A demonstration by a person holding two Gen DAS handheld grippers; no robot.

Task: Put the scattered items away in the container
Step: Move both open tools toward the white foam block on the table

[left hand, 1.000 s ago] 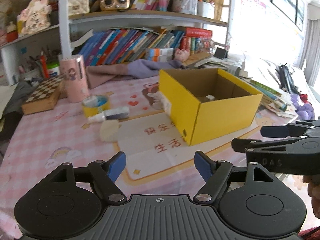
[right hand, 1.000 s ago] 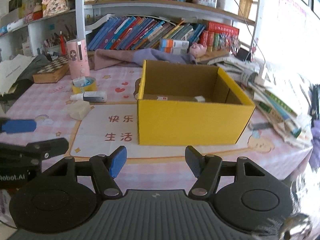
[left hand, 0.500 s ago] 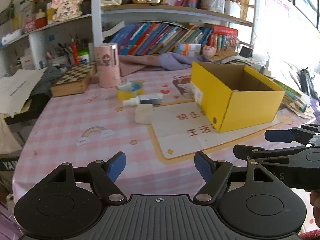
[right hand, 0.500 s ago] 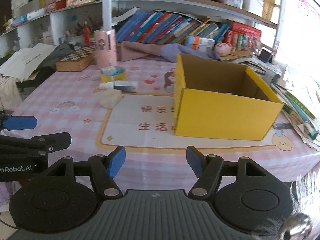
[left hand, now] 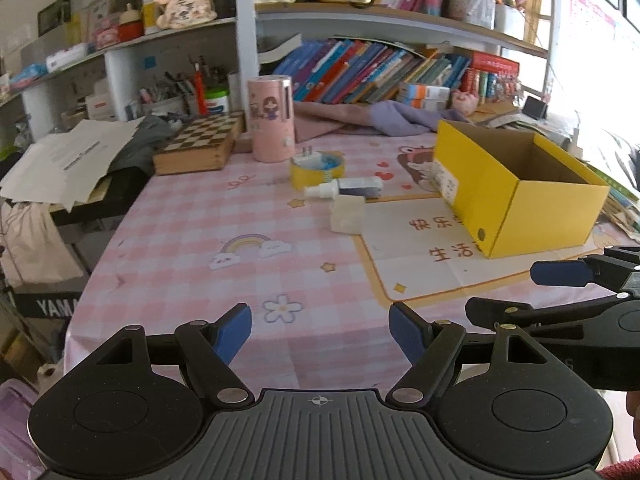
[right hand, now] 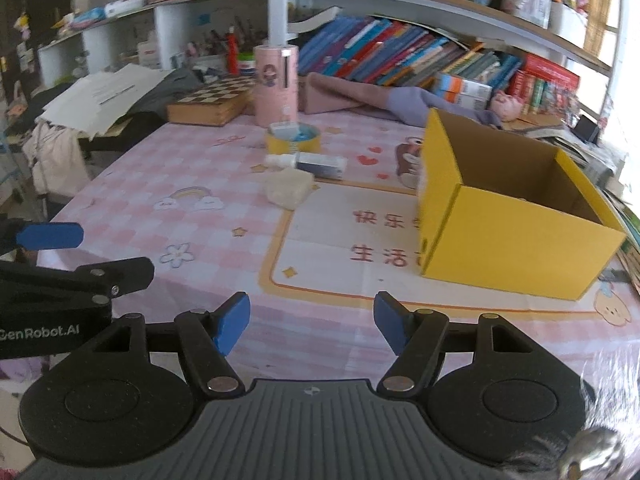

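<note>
Yellow box (right hand: 516,236) (brown cardboard inside) stands open-topped on the table (right hand: 224,184).

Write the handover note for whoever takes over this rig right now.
Left gripper: open, empty, hovering over the near table edge.
Right gripper: open, empty, beside it.
Yellow box: on the mat, open top; contents not visible from here.
Still out, left of the box: white block, small tube, yellow tape roll with a white piece resting in it.
Done: nothing confirmable in these views.
Left: put those loose items into the box.
</note>
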